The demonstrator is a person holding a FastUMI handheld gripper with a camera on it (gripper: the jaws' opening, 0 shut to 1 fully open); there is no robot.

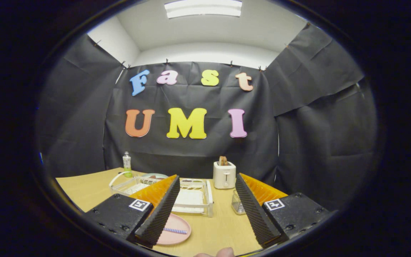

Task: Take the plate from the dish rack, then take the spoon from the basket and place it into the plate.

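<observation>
So my fingers are spread wide apart with nothing between them, just bare worktop showing in the gap. They're up off the surface, angled forward over the wooden top. Right by the tip of the left finger there's the pink plate, lying flat on the worktop, partly hidden behind that finger. The spoon is already in the plate, lying across it, striped blue-and-white handle visible; I can't make out the bowl end since the finger covers it. Just beyond the plate sits the white dish rack, a wire-frame thing with a tray in it, stretching back and to the left behind the left finger. At its far left end I can see a looped handle and something round and teal-rimmed sitting in the rack, maybe another dish, hard to tell. On the other side, just beside the inner edge of the right finger, there's a small wire mesh basket standing on the worktop. Past that, near the back edge, a white toaster with brown slices sticking out of the top. Way off at the back left corner stands a small clear bottle with greenish liquid. A fingertip of a person's hand peeks in at the near edge.
</observation>
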